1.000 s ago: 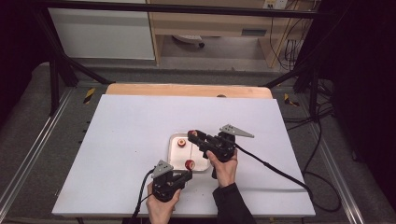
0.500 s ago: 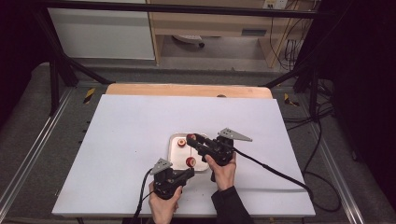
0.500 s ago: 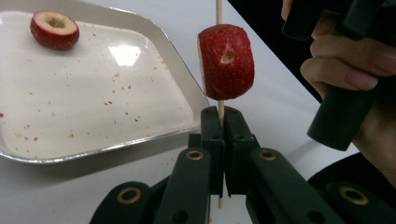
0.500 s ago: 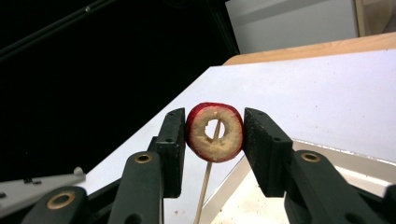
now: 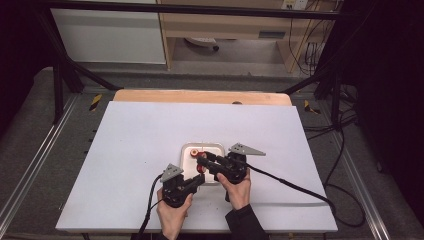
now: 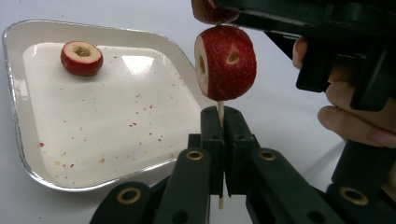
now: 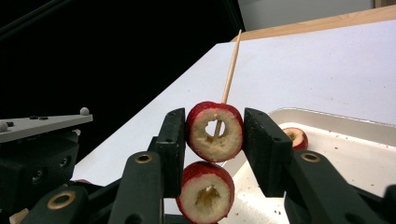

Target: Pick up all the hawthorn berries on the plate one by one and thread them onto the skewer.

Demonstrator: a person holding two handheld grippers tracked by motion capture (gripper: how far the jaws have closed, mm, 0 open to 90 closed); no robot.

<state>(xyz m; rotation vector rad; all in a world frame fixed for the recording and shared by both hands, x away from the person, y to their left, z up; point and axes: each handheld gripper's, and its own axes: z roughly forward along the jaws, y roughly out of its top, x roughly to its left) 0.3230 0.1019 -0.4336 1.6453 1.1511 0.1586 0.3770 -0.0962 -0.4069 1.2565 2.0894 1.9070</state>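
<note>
The right gripper [image 7: 212, 135] has its jaws narrowed onto a cored red fruit ring [image 7: 215, 131], pads pressed on either side of it, with a thin wooden skewer [image 7: 229, 70] running through the ring's hole and rising up beyond it. Just below that ring, a second fruit ring [image 7: 205, 192] sits on the same skewer, free of the pads. In the left gripper view, the left gripper [image 6: 223, 140] has its jaws shut tight on the skewer's [image 6: 220, 109] lower end, holding it upright; the second fruit ring [image 6: 226, 63] sits on the stick just above the jaws, and the gripped ring shows only as a sliver at the top edge under the right gripper's black body.

A third, loose fruit piece [image 6: 81, 58] lies in the far corner of the white tray [image 6: 28, 172], apart from both tools. The tray's floor is flecked with red crumbs.

From the high view, the two hands meet at the near edge of the tray [image 5: 186, 150] on the white table [image 5: 125, 150], left gripper [image 5: 197, 181] lower, right gripper [image 5: 202, 160] just above it.

Against the frames a second and half a second ago, little differs: both hands stay at the same spot by the tray, the right gripper edging only slightly toward the left one, and both grips are unchanged.
</note>
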